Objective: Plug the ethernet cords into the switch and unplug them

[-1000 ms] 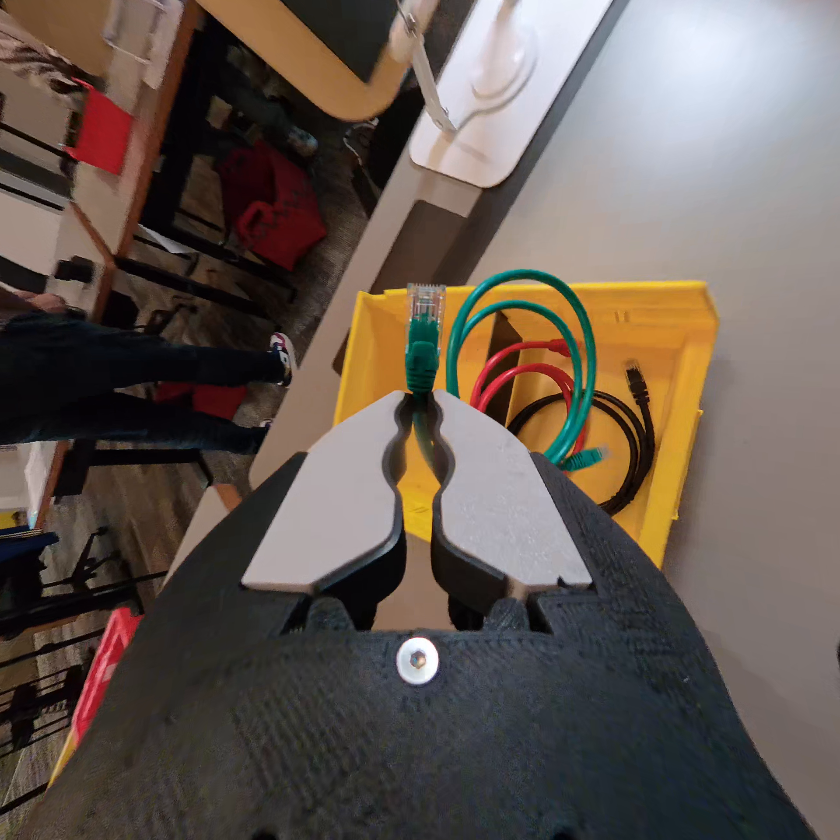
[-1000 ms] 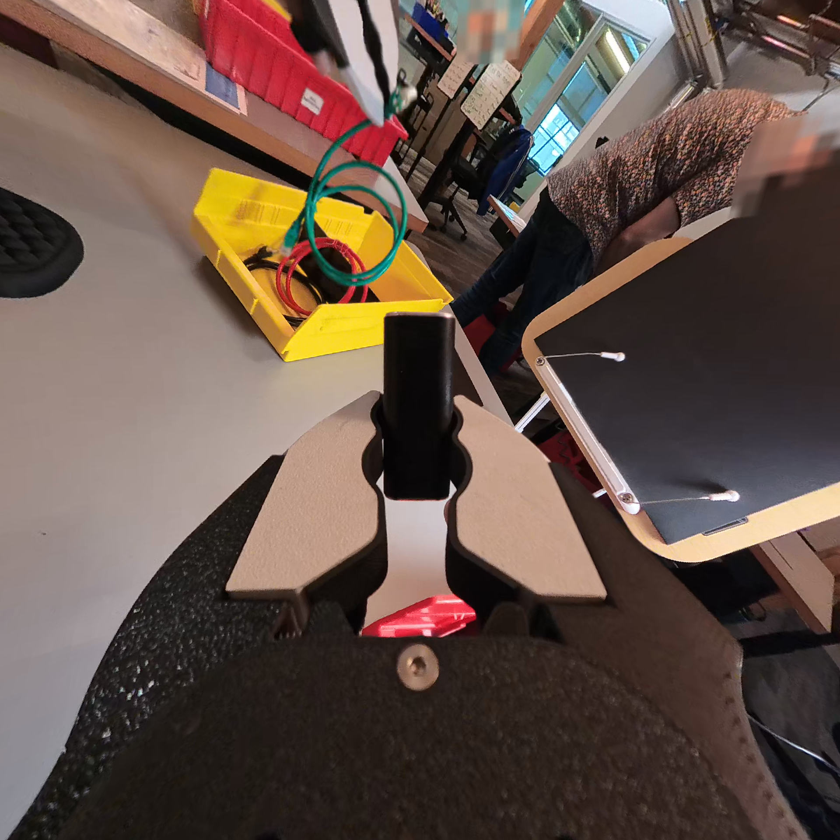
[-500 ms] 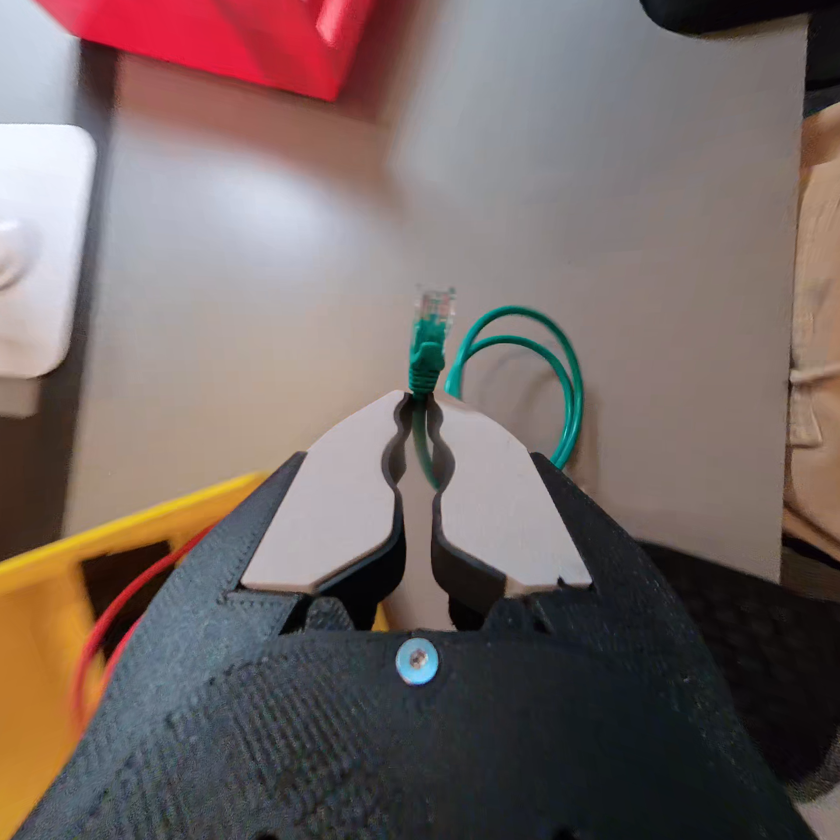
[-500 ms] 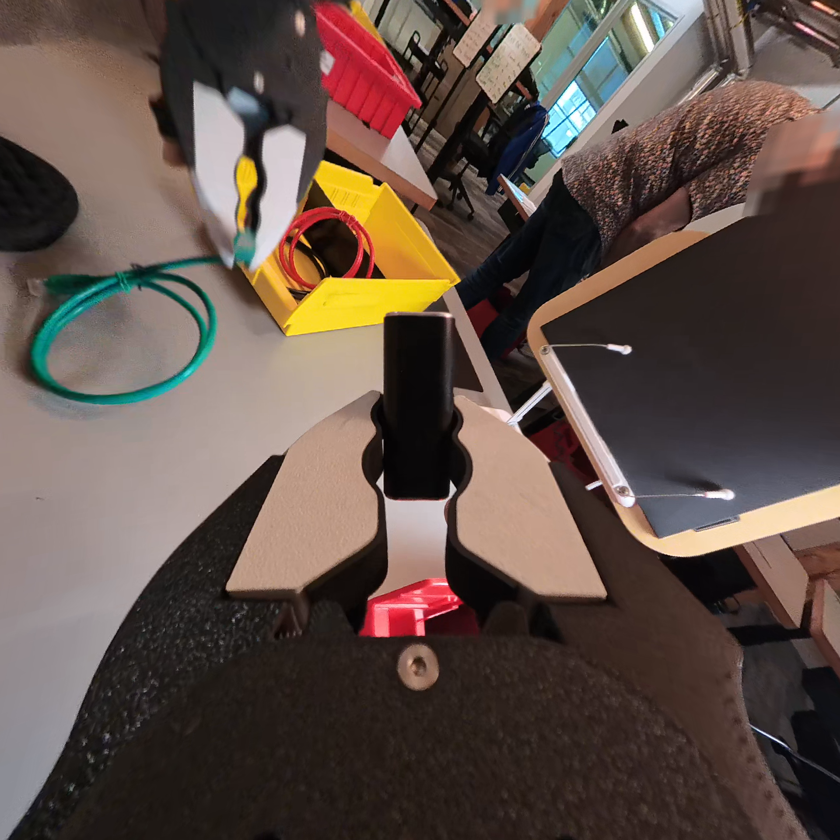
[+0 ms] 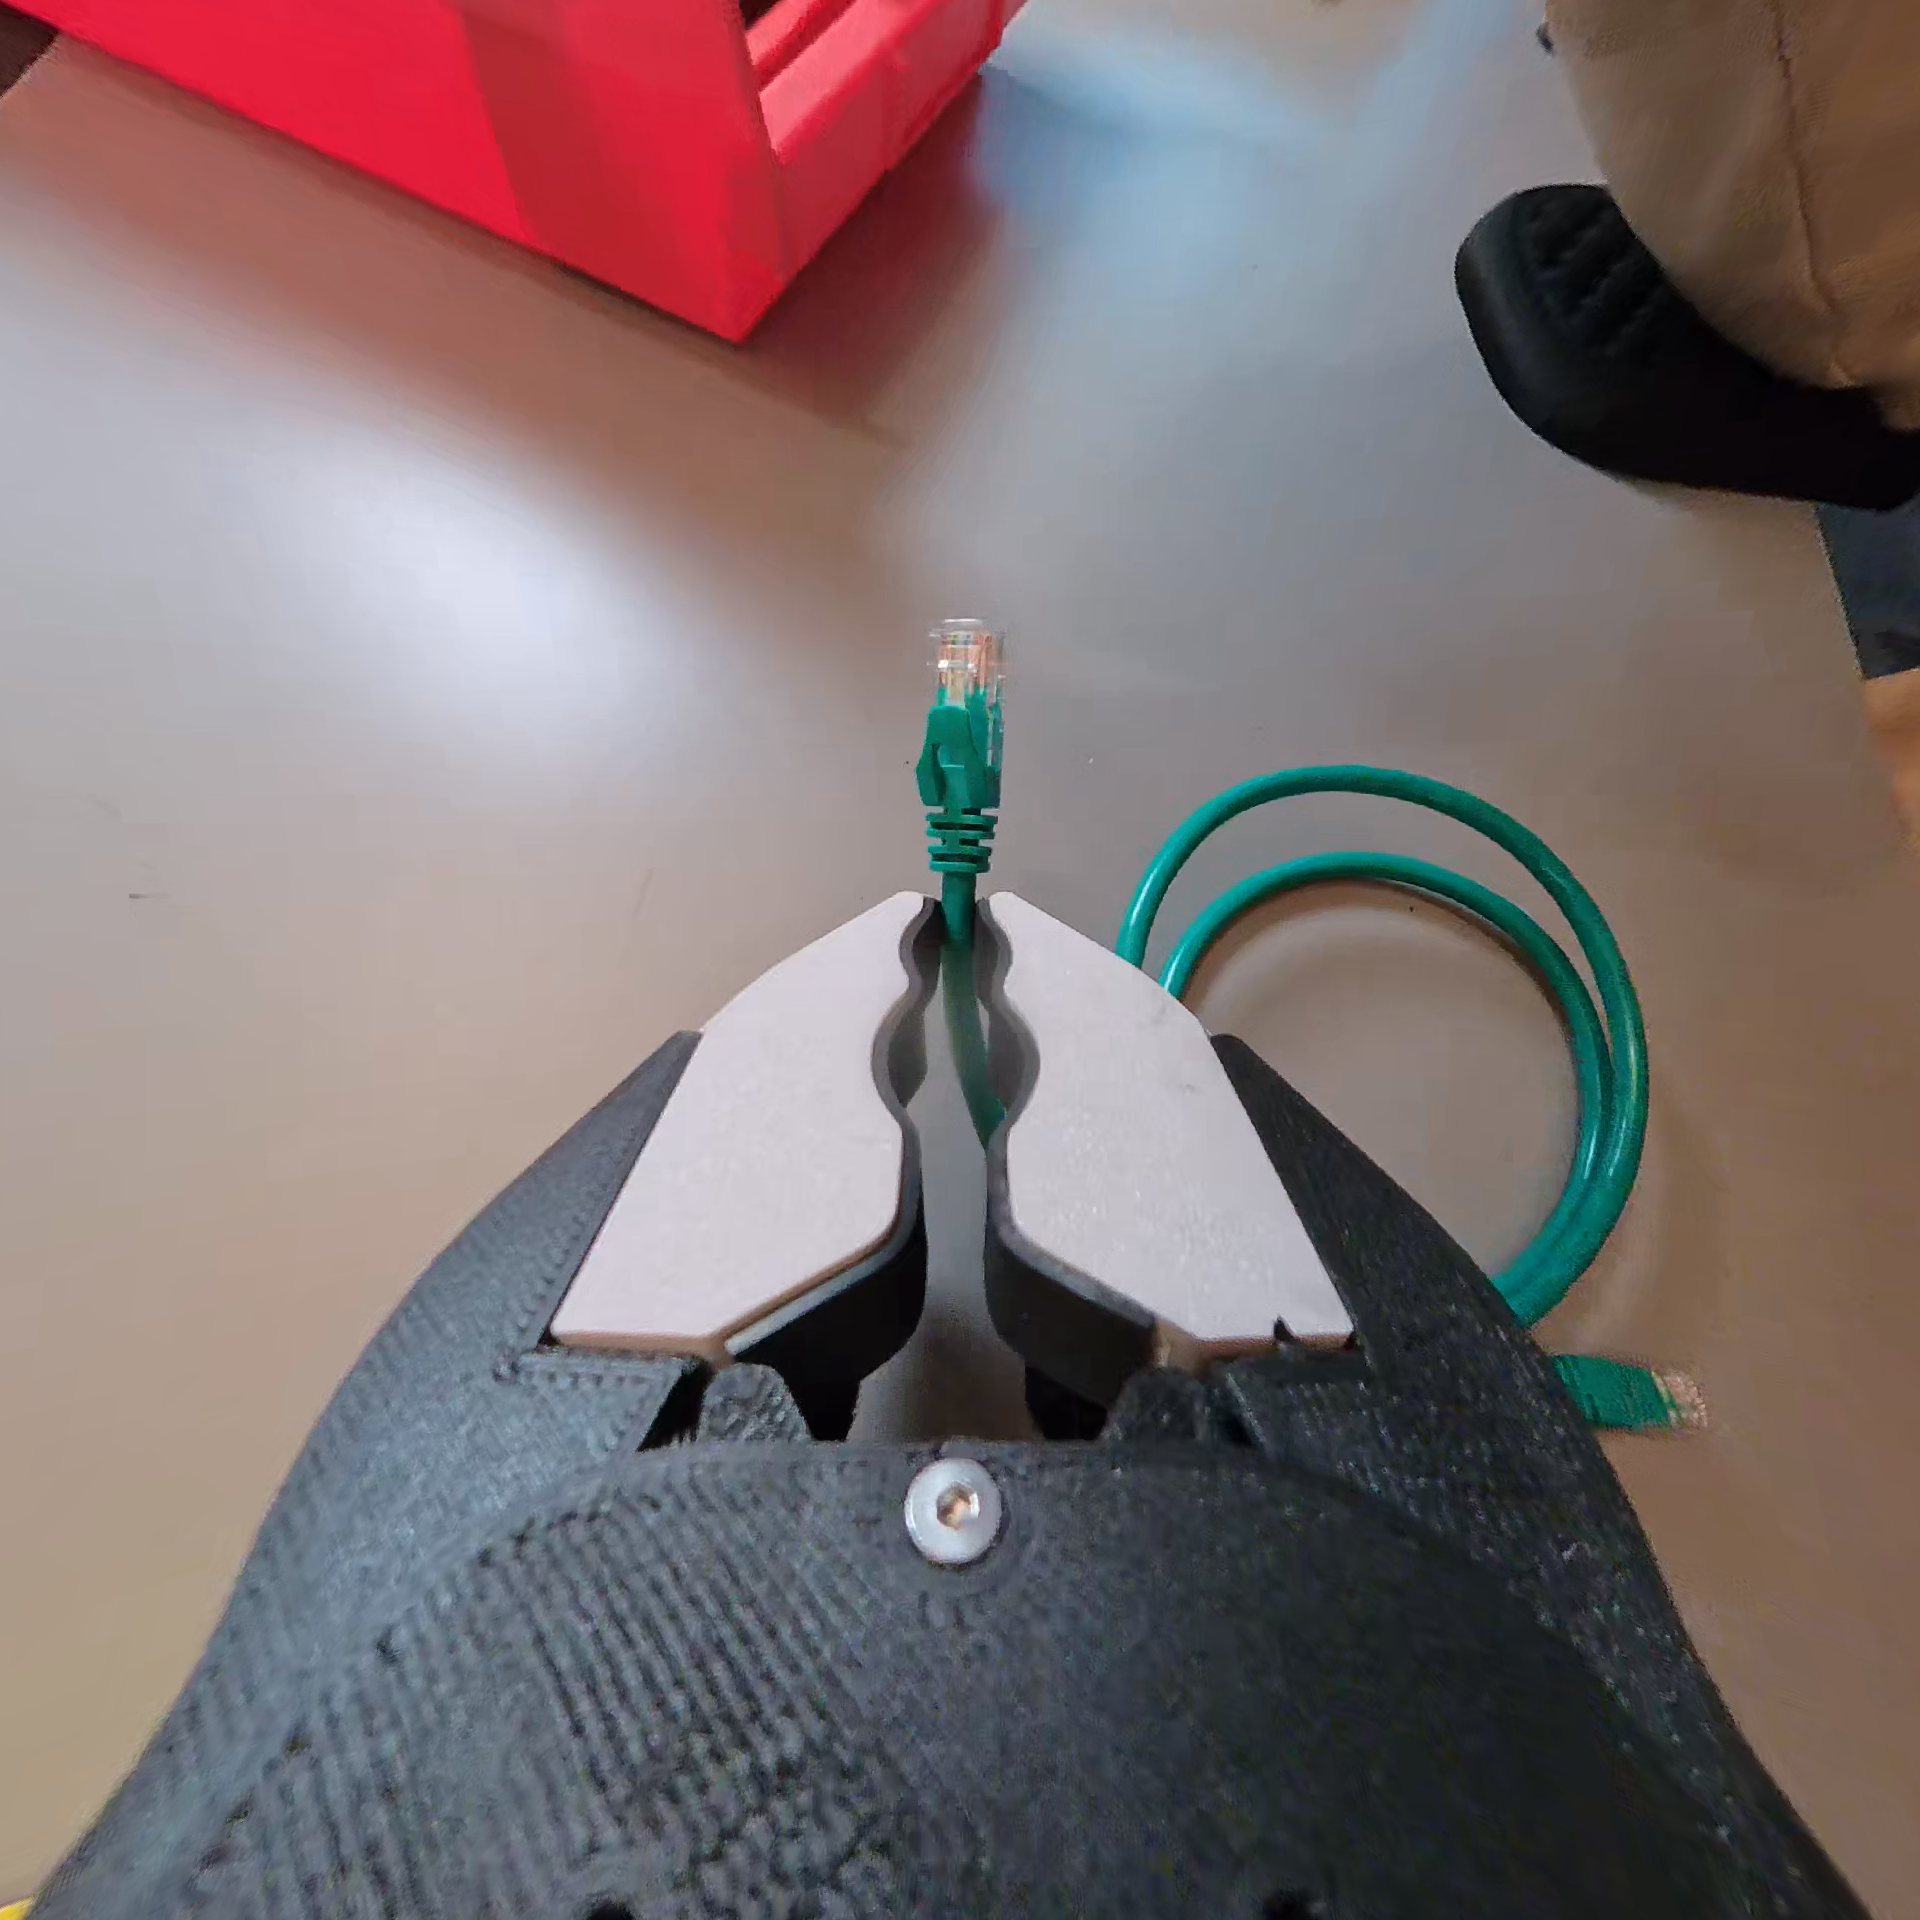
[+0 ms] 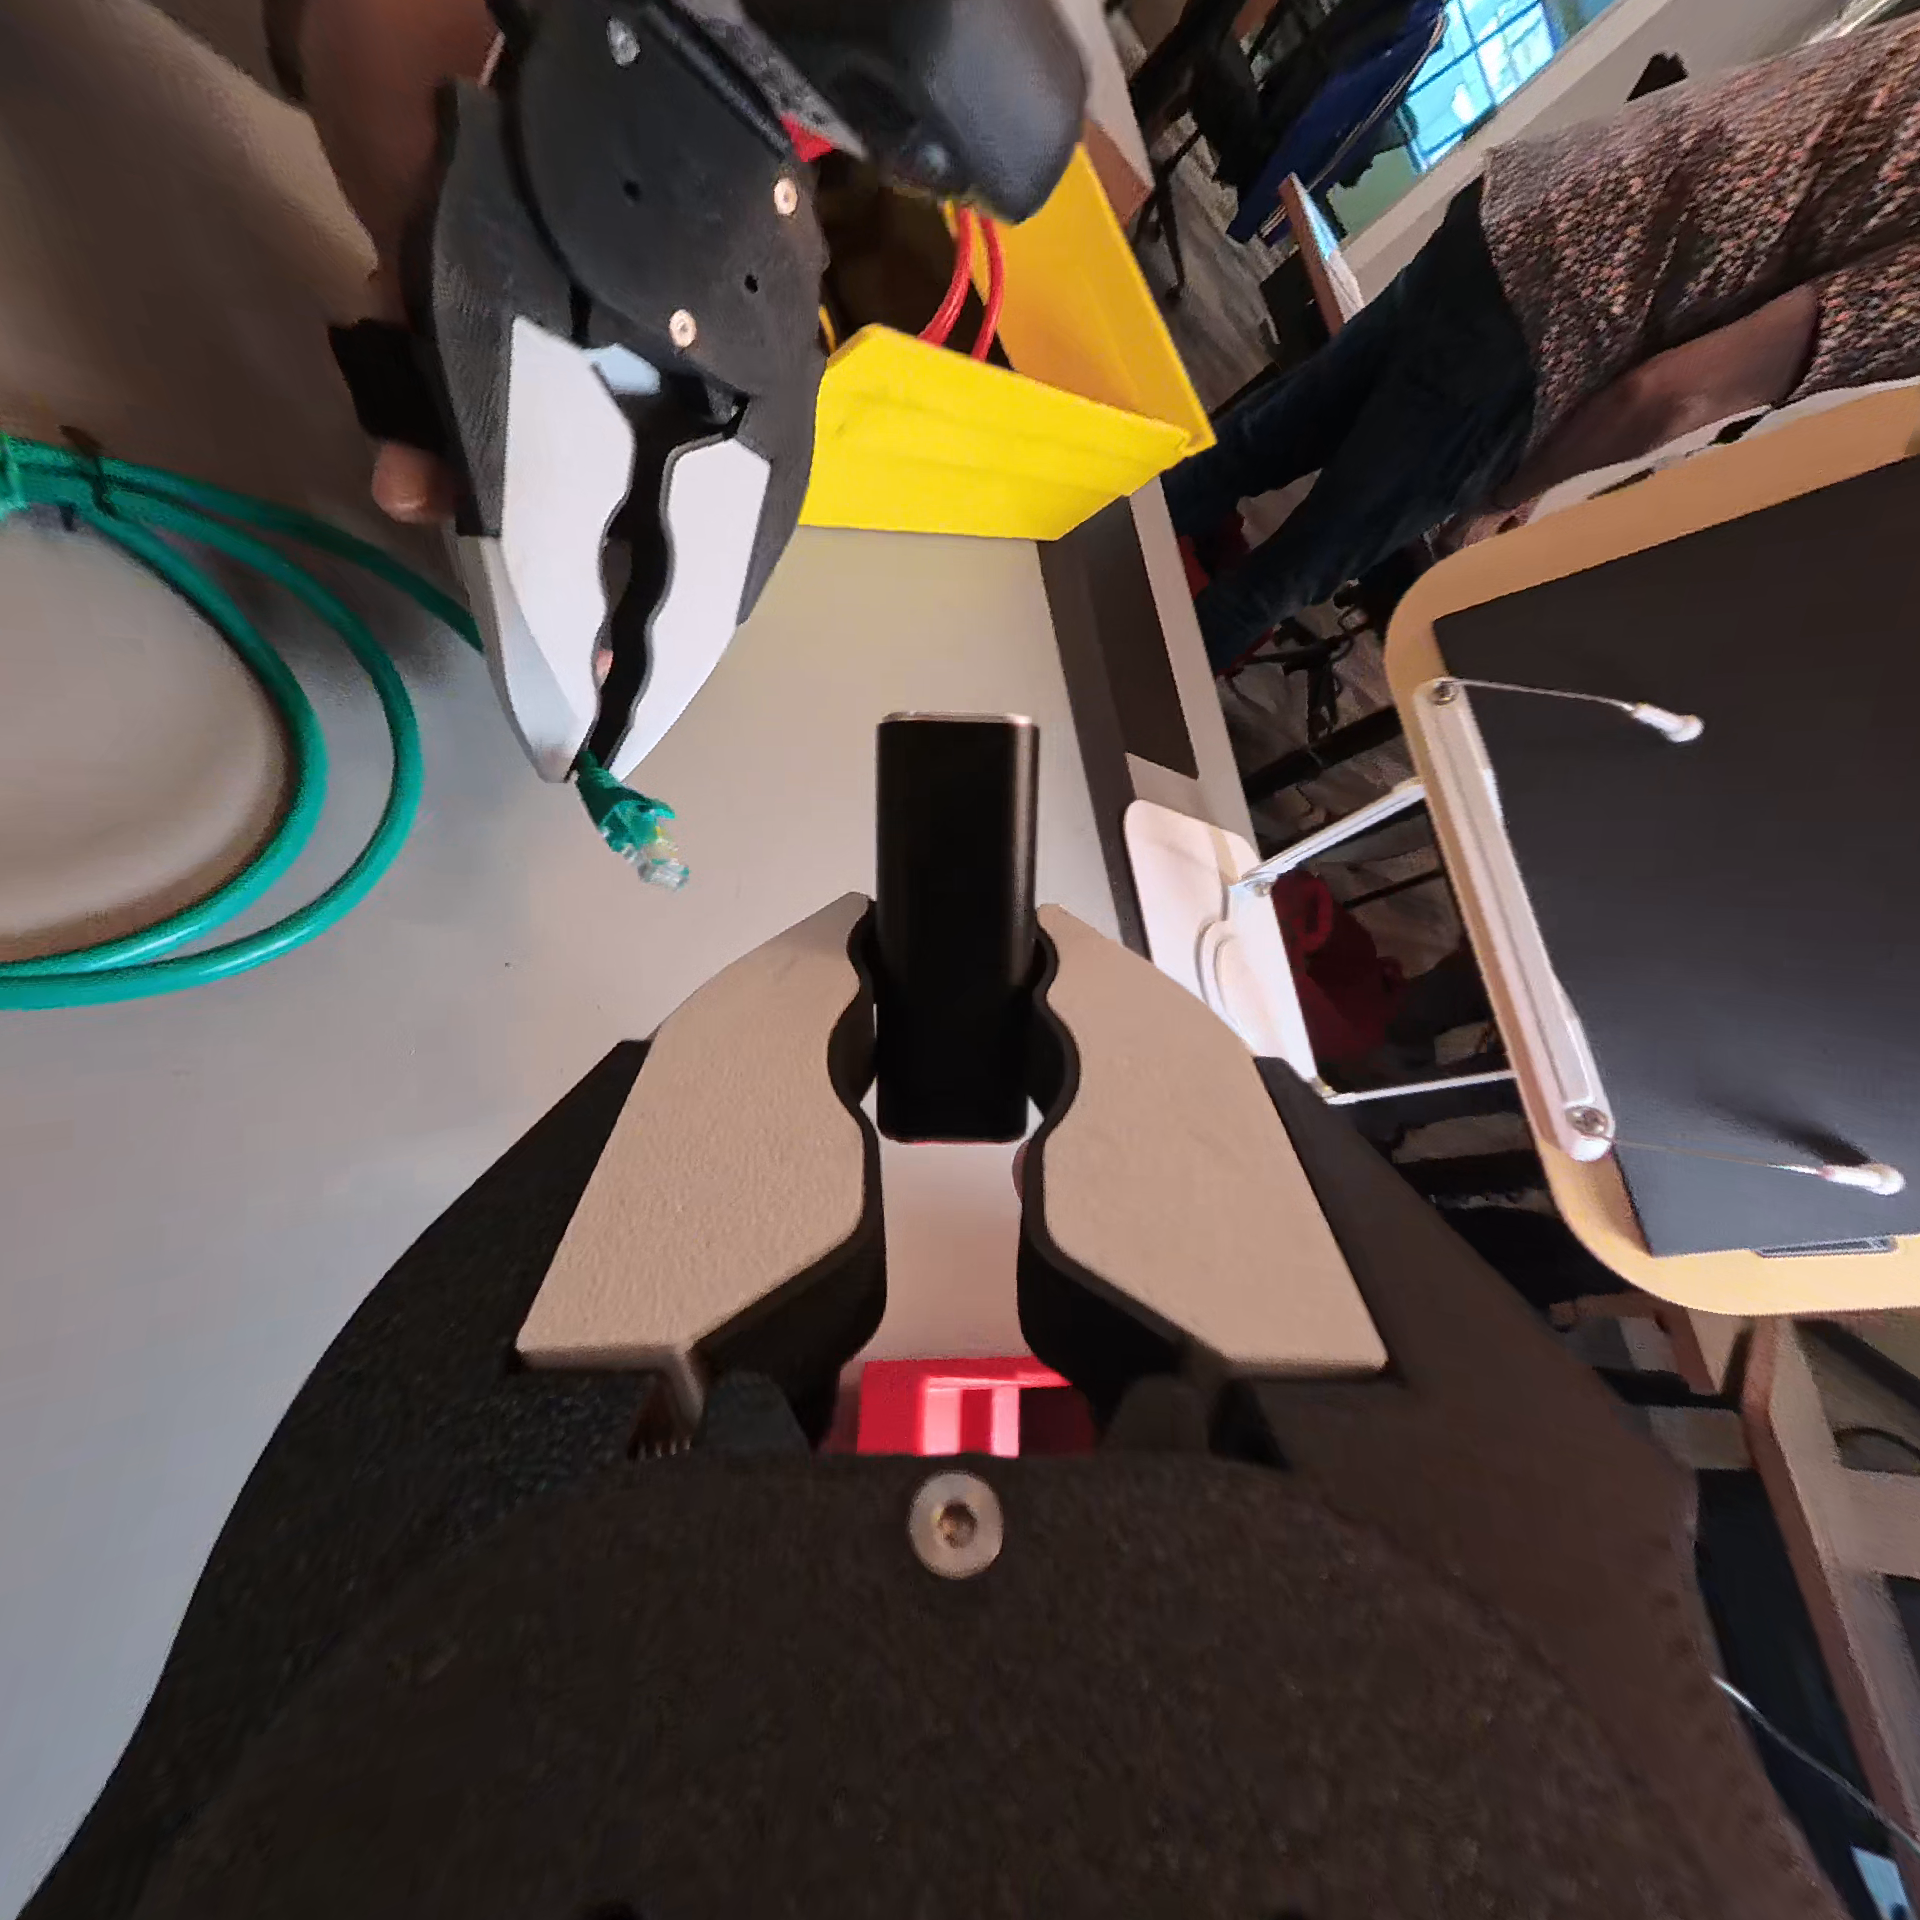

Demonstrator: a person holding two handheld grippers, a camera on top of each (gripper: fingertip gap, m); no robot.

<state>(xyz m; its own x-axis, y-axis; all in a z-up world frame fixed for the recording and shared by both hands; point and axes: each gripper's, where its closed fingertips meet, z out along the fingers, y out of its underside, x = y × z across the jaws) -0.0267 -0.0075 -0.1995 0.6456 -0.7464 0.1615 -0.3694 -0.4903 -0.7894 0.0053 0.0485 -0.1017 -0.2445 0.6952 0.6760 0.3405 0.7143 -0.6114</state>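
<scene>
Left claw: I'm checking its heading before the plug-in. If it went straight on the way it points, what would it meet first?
Probably the bare grey table. The left claw, shut on the green ethernet cord, tilts down at it. In the right wrist view the black switch sits off to the side, though depth is unclear.

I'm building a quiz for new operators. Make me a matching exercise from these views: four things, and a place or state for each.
Things:
1. green cord plug
2. black switch
3. red cord
4. green cord loops

Places:
A. in the yellow bin
B. lying on the table
C. sticking out past the left tongs
D. clamped in the right tongs

Pairs: 1-C, 2-D, 3-A, 4-B
</scene>
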